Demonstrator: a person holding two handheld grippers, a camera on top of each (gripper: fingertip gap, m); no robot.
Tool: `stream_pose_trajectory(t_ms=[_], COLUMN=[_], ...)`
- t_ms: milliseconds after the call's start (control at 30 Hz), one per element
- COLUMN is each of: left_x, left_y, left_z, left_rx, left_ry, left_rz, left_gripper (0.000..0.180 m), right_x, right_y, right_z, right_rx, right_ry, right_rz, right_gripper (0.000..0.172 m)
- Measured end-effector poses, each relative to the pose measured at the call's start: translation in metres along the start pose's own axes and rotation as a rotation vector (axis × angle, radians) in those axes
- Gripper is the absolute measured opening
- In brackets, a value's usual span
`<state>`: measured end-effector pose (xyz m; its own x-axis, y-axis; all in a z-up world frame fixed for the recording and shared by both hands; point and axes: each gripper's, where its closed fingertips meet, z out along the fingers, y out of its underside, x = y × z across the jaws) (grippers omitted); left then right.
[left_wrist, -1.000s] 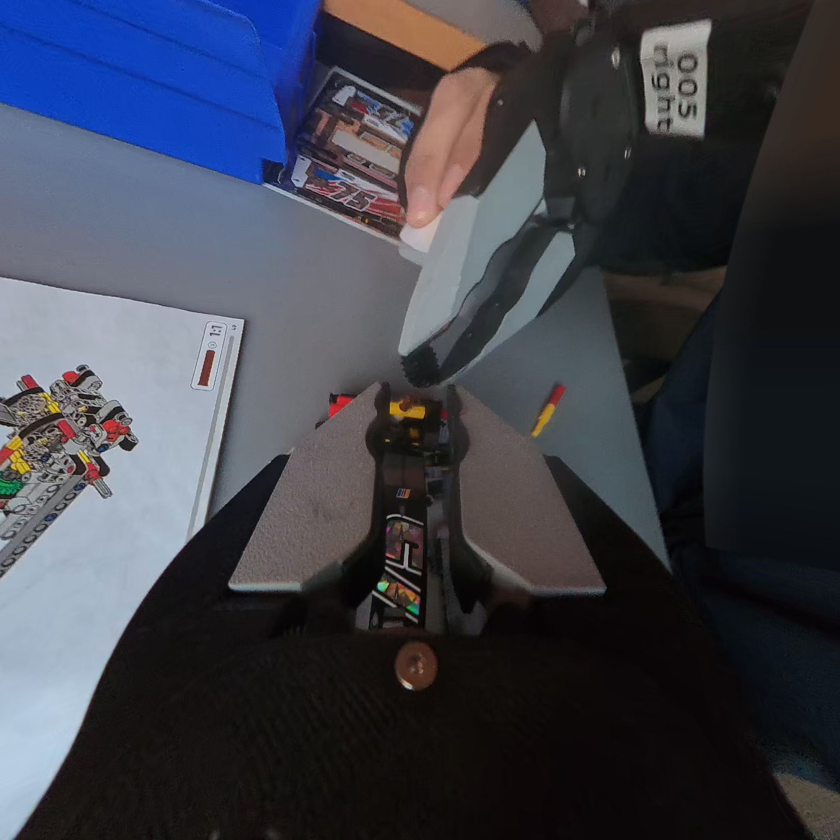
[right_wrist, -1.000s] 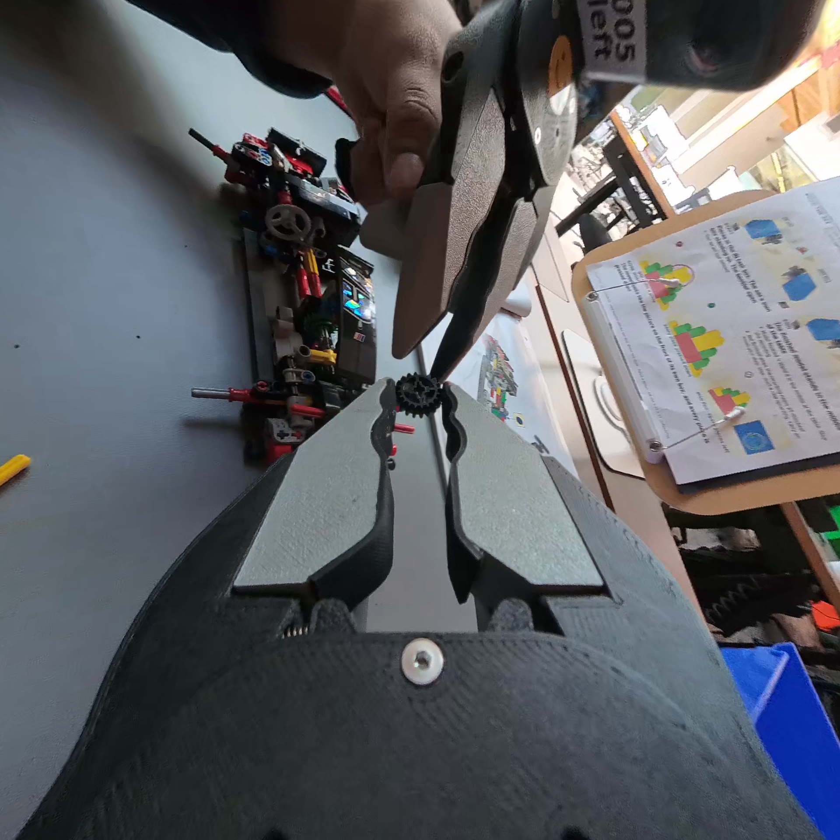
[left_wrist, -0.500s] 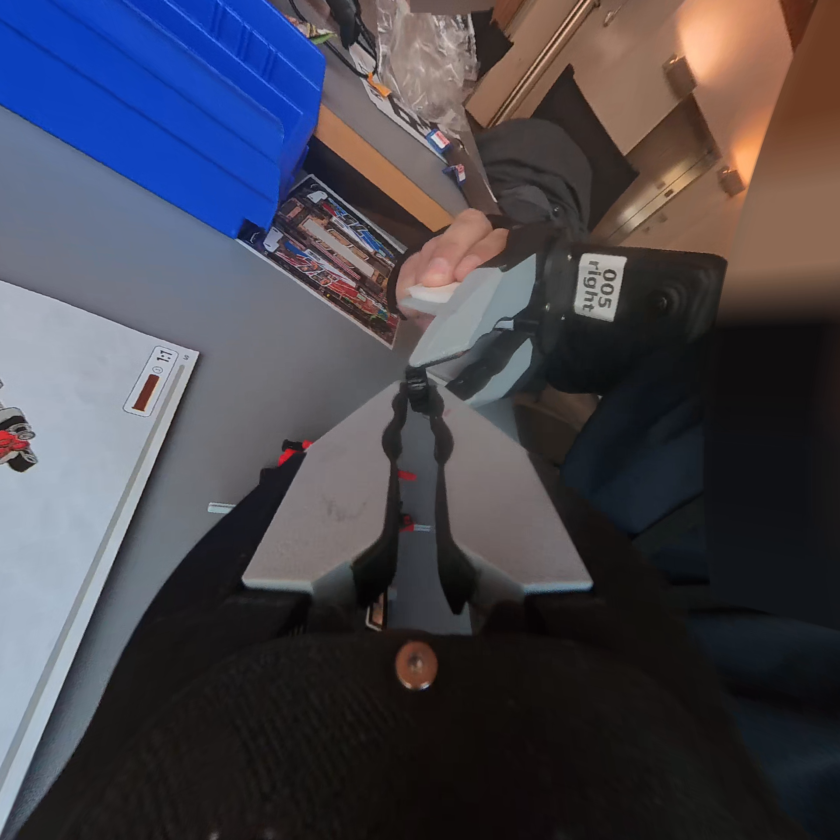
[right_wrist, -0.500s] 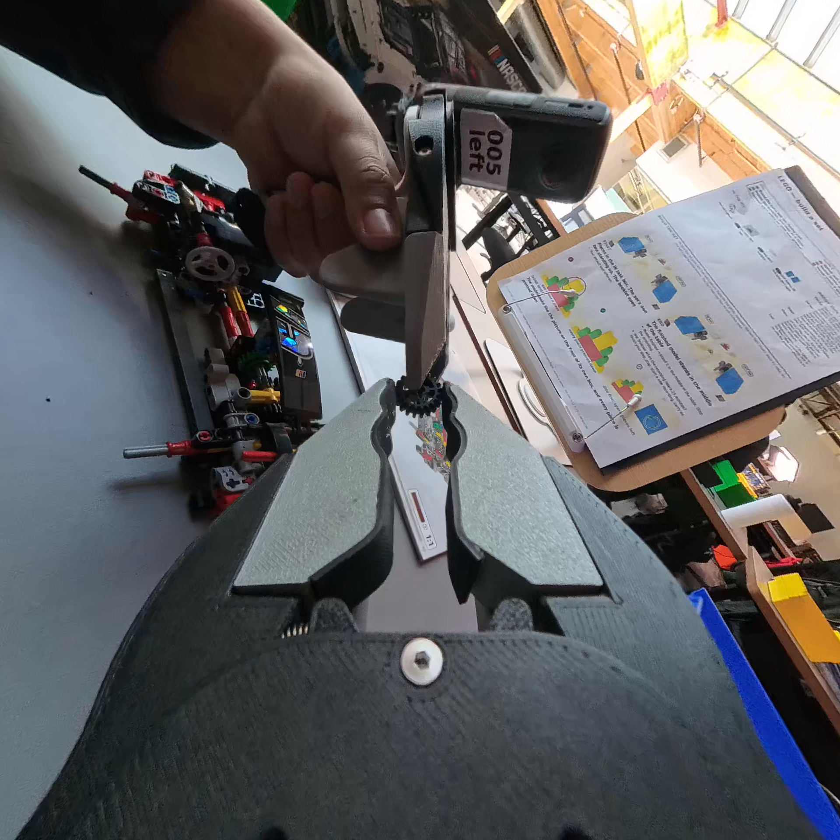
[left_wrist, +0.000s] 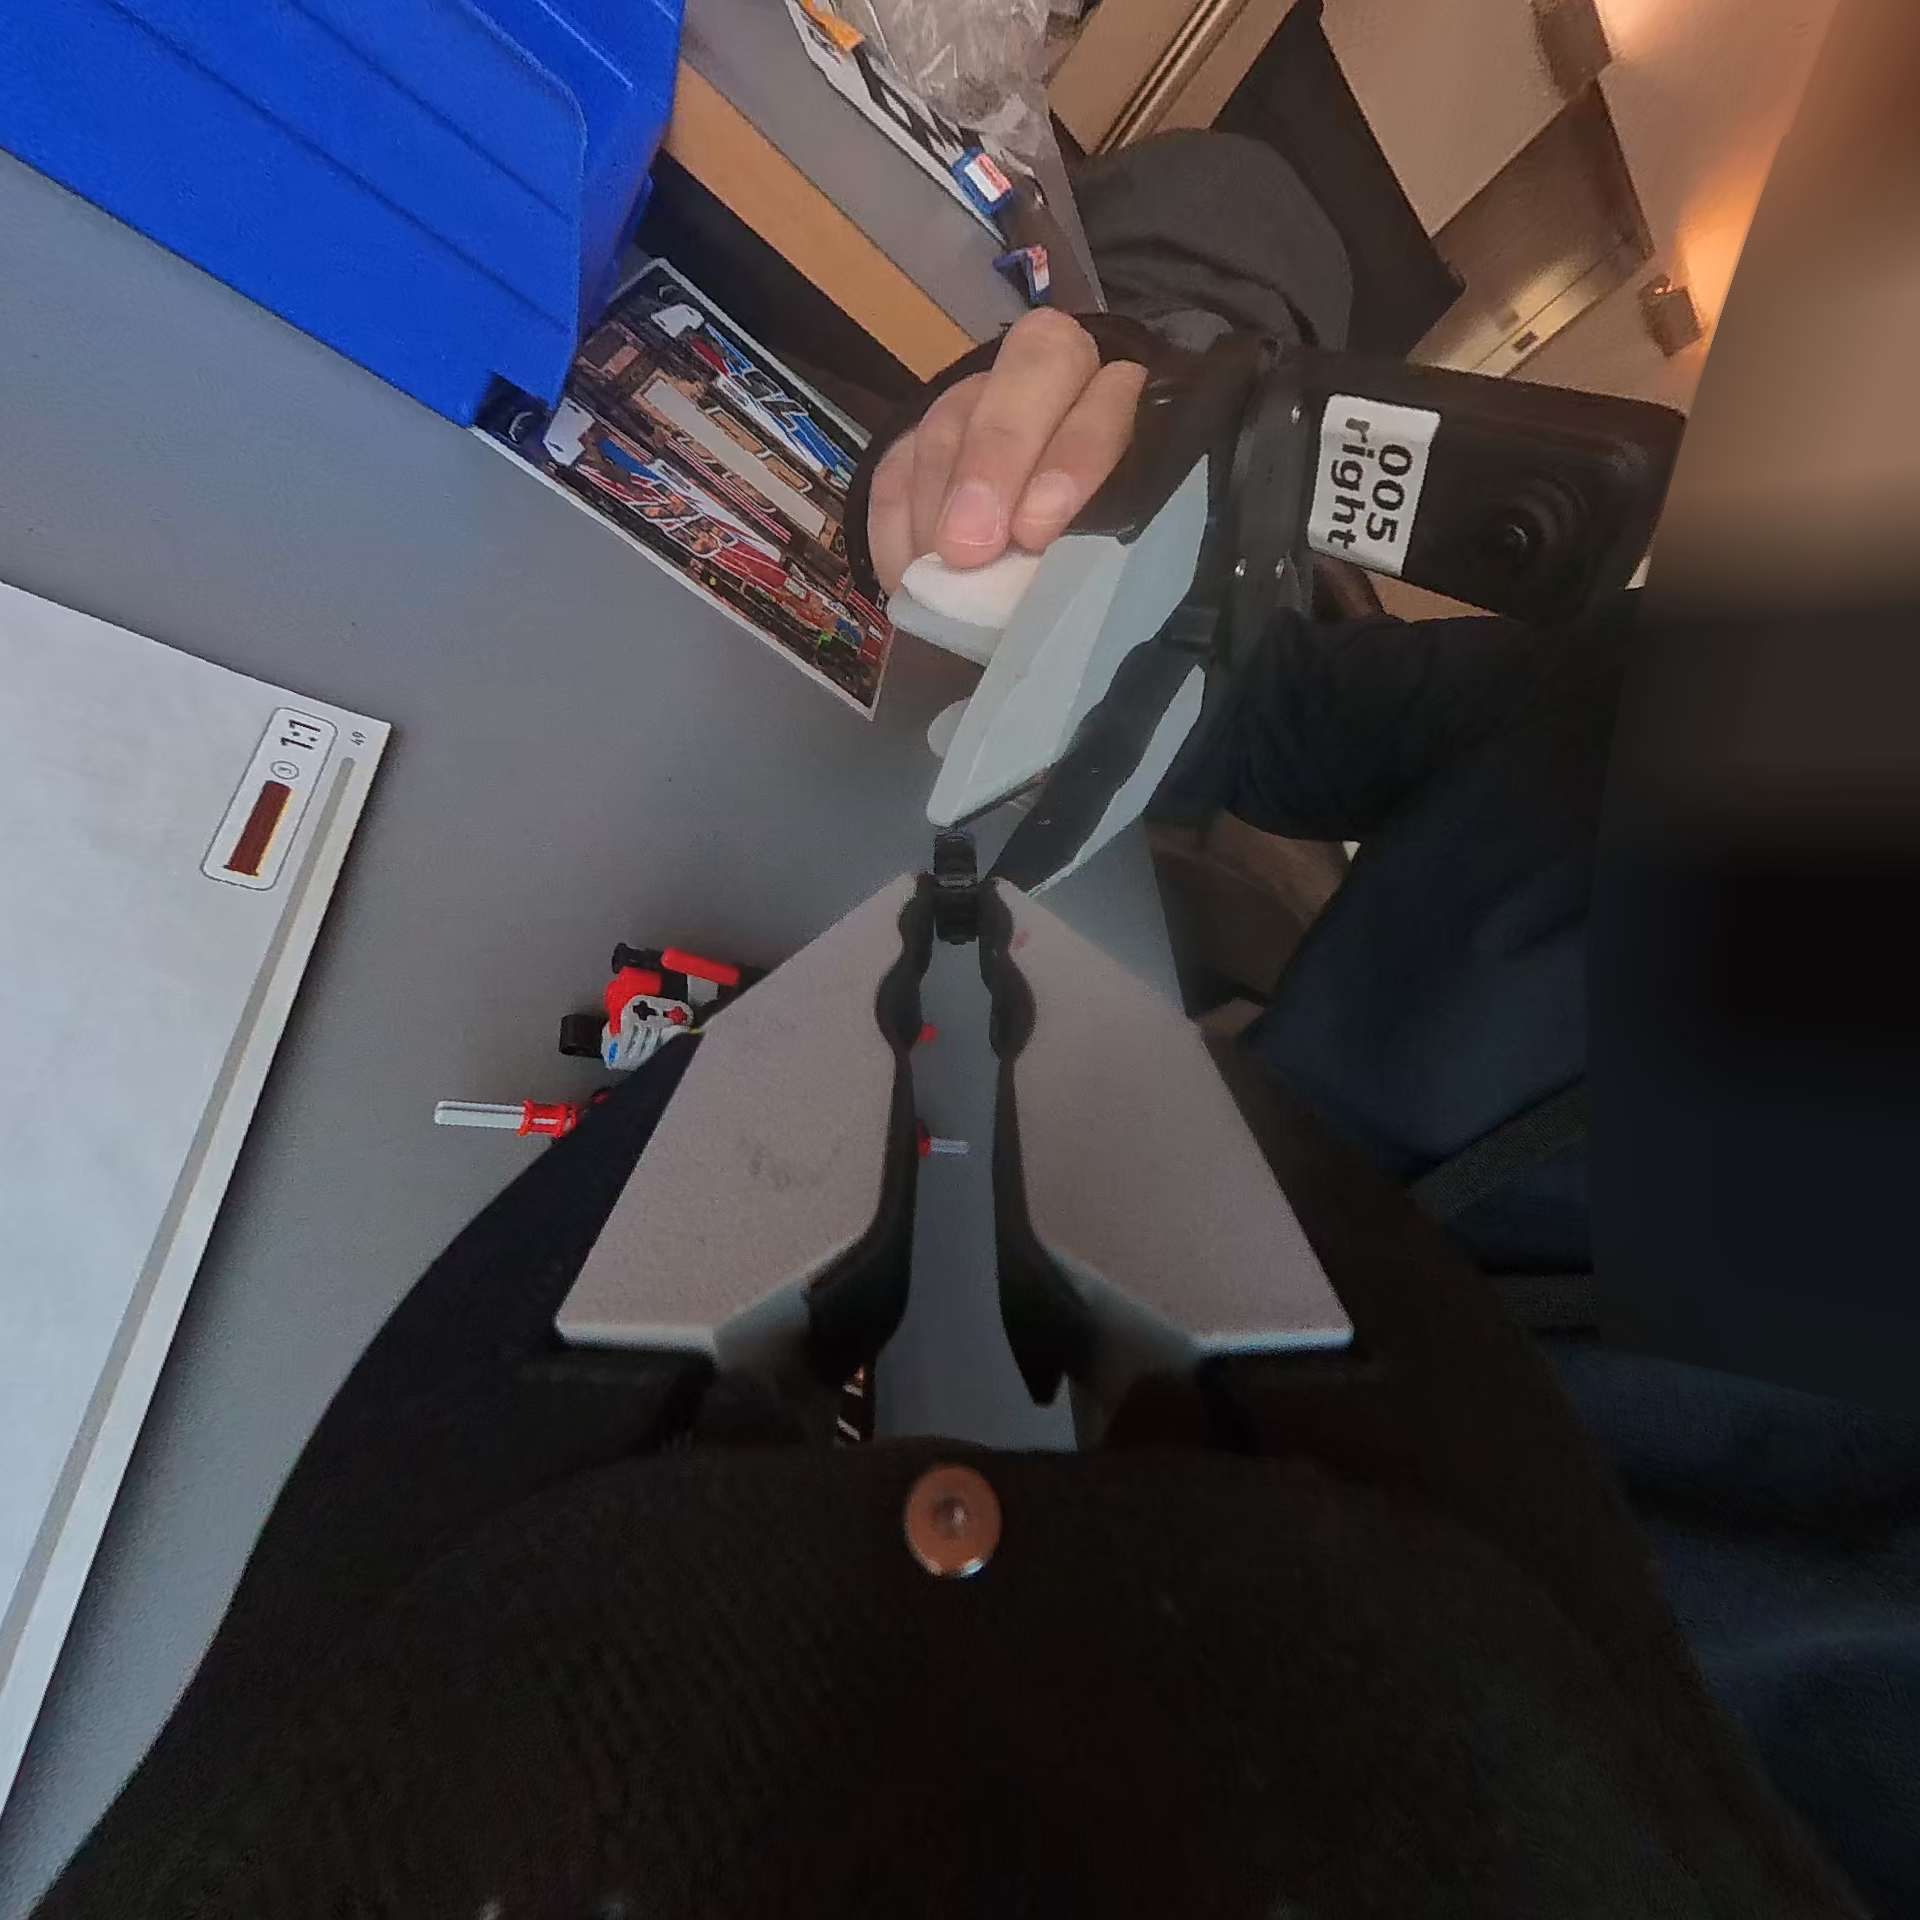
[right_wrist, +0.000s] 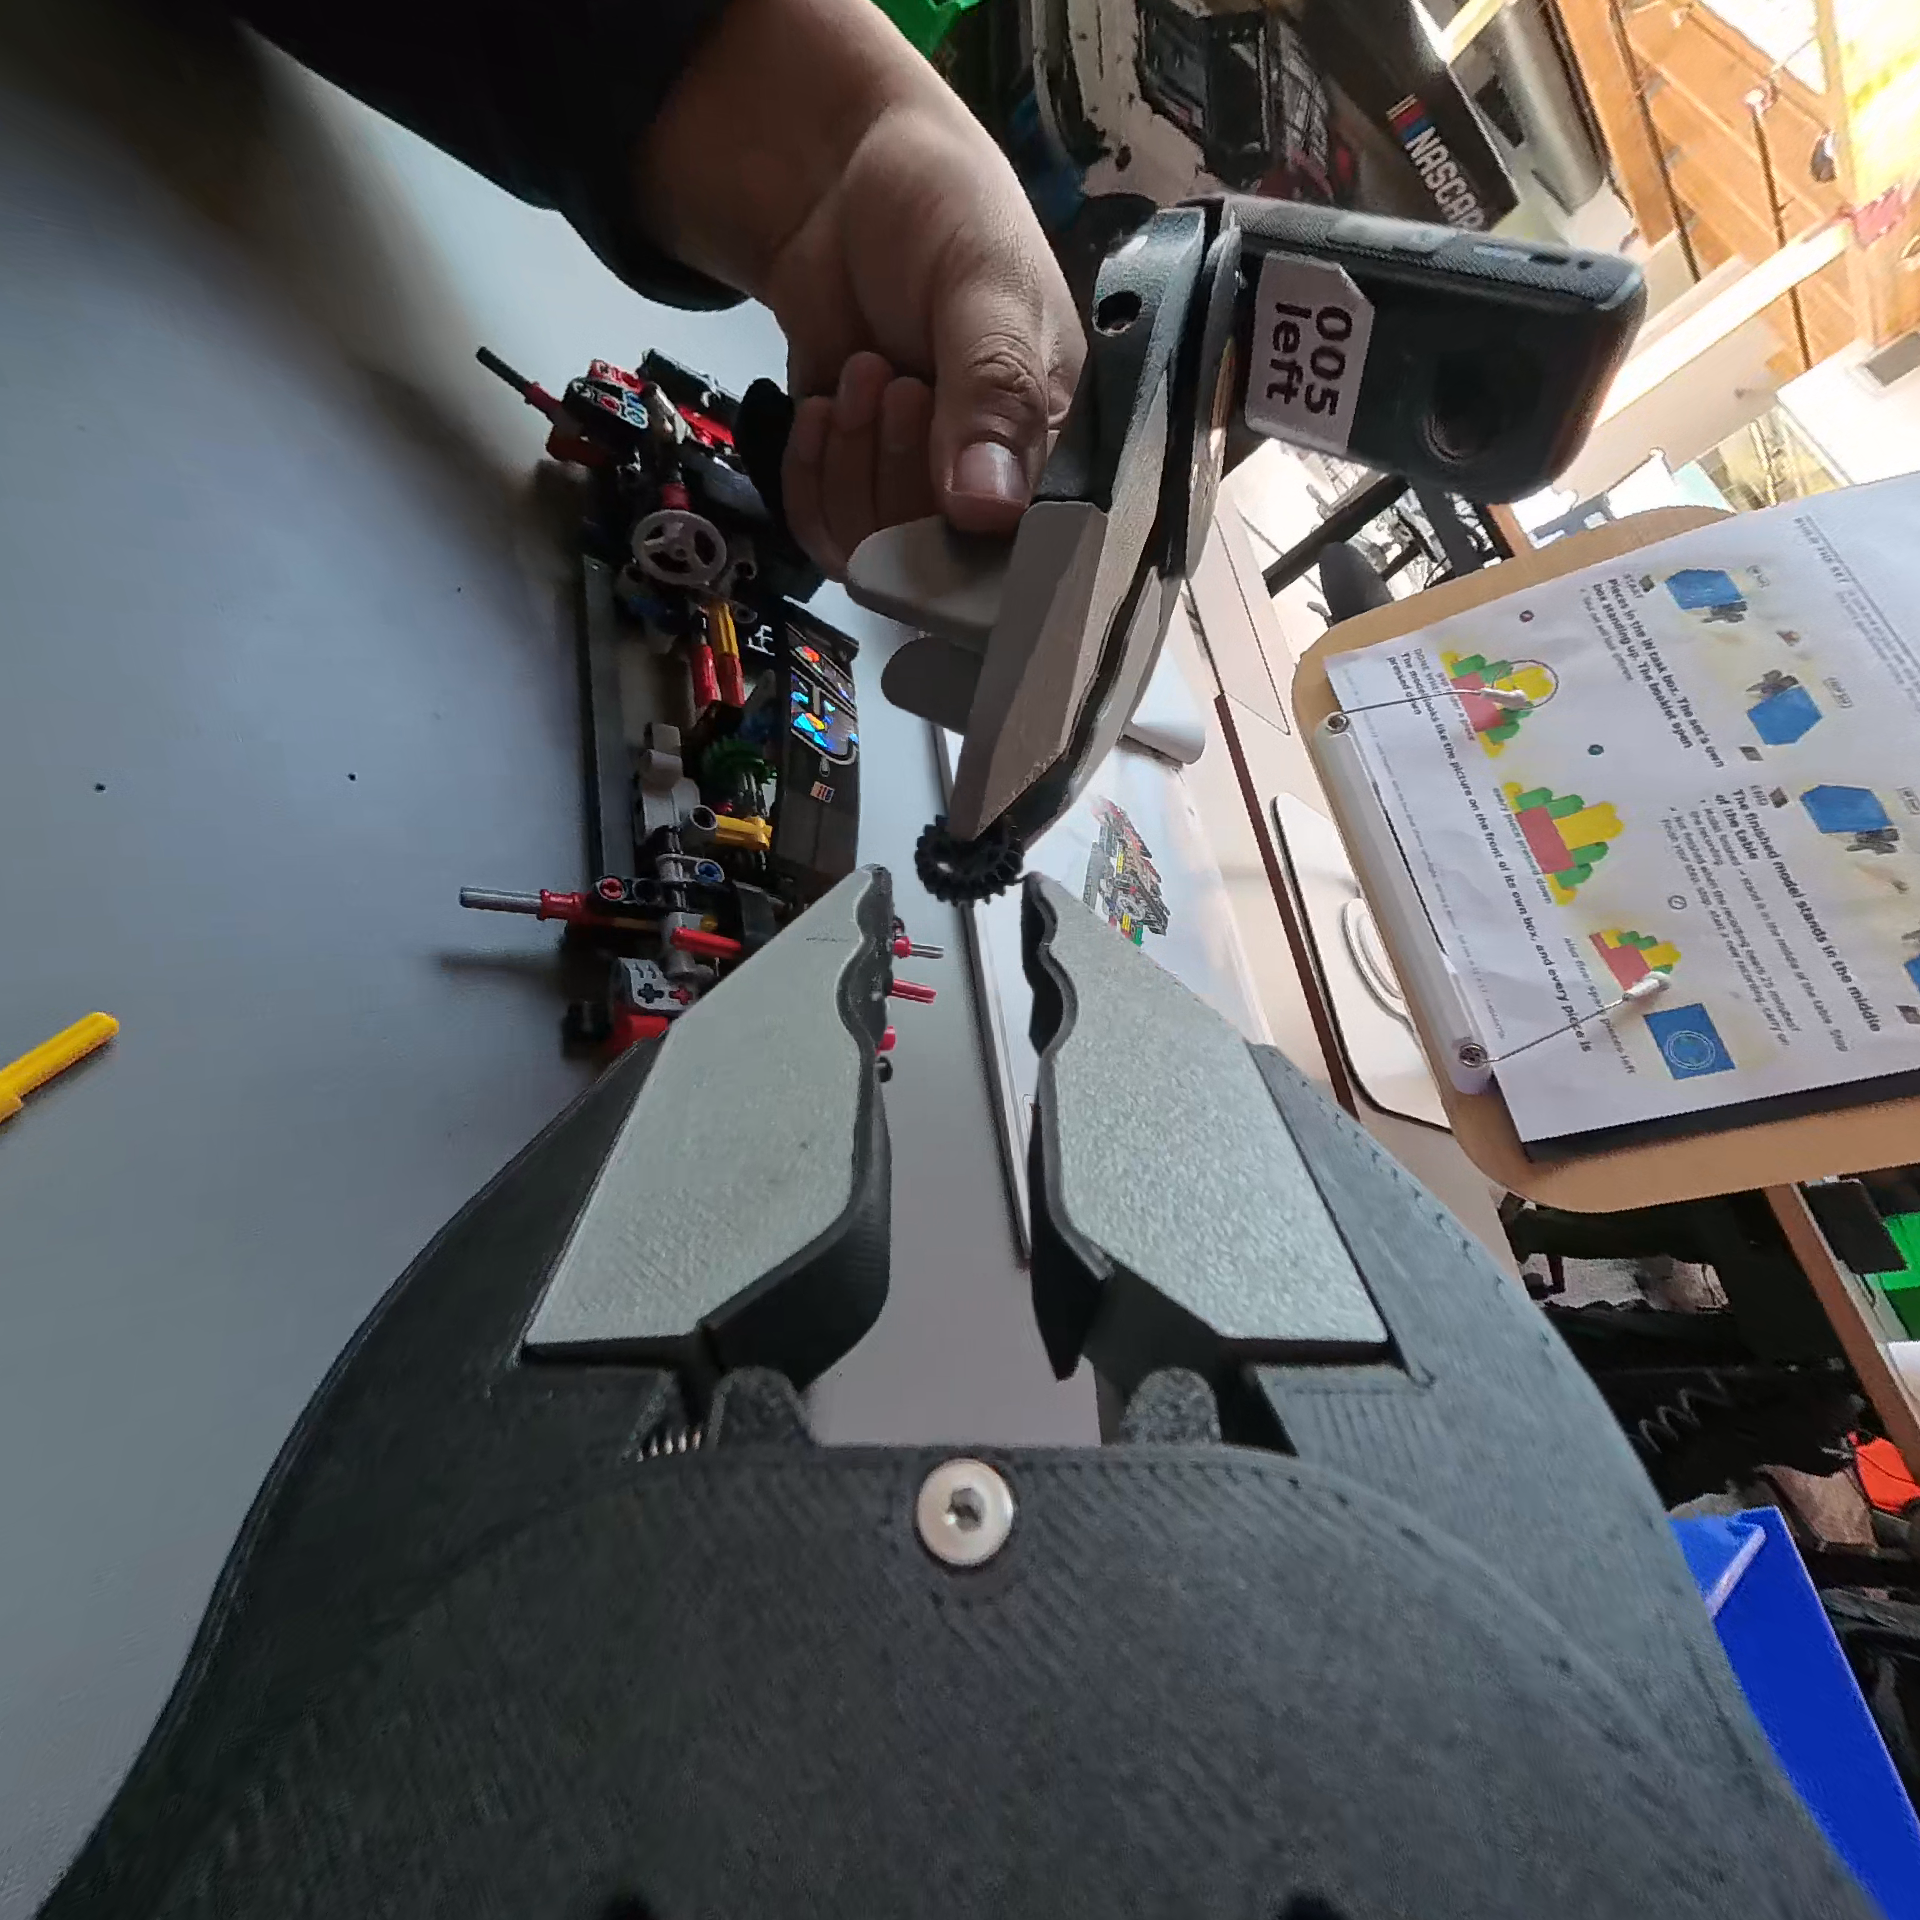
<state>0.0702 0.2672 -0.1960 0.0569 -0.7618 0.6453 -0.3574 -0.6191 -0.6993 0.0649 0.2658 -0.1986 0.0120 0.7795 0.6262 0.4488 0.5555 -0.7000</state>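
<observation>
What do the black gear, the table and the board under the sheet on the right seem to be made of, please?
Gear, pinched in the left gripper: likely moulded plastic, matt black, with crisp even teeth.
Table: probably laminate, smooth grey with a soft sheen and no grain.
Board: looks like wood or fibreboard, tan with a rounded bare edge.
</observation>
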Motion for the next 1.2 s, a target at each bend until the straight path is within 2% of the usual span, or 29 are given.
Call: stream_pose_trajectory(t_ms=[200, 300, 433, 533, 600, 700, 833, 933, 1200], left_x=[0.006, 0.008, 0.009, 0.006, 0.005, 0.009, 0.016, 0.014, -0.008], left_y=[0.007, 0.010, 0.006, 0.000, -0.002, -0.004, 0.003, 0.001, -0.011], left_z=[0.006, 0.008, 0.007, 0.004, 0.003, 0.001, 0.009, 0.009, 0.000], left_rx=[-0.042, -0.056, -0.036, 0.007, 0.028, 0.038, -0.001, 0.013, 0.084], left_ry=[0.031, 0.044, 0.047, 0.046, 0.056, 0.100, 0.134, 0.126, -0.014], left_rz=[0.004, 0.004, 0.004, -0.020, -0.034, -0.060, -0.062, -0.063, -0.051], left_gripper=[0.005, 0.005, 0.005, 0.005, 0.005, 0.005, 0.005, 0.005, 0.006], right_x=[-0.002, -0.009, -0.005, 0.002, 0.001, -0.003, -0.007, -0.005, 0.012], right_y=[-0.005, -0.008, -0.010, -0.009, -0.008, -0.006, -0.002, 0.001, 0.016], right_z=[-0.004, -0.005, -0.003, -0.002, -0.002, -0.005, -0.002, 0.000, 0.012], right_rx=[0.028, 0.041, 0.051, 0.057, 0.047, 0.024, -0.008, -0.029, -0.073], right_ry=[-0.022, -0.067, -0.028, 0.021, 0.008, -0.024, -0.030, 0.005, 0.096], right_rz=[-0.017, -0.018, -0.004, 0.010, -0.006, -0.034, -0.071, -0.098, 0.044], right_gripper=[0.029, 0.019, 0.010, 0.011, 0.022, 0.029, 0.019, 0.016, 0.016])
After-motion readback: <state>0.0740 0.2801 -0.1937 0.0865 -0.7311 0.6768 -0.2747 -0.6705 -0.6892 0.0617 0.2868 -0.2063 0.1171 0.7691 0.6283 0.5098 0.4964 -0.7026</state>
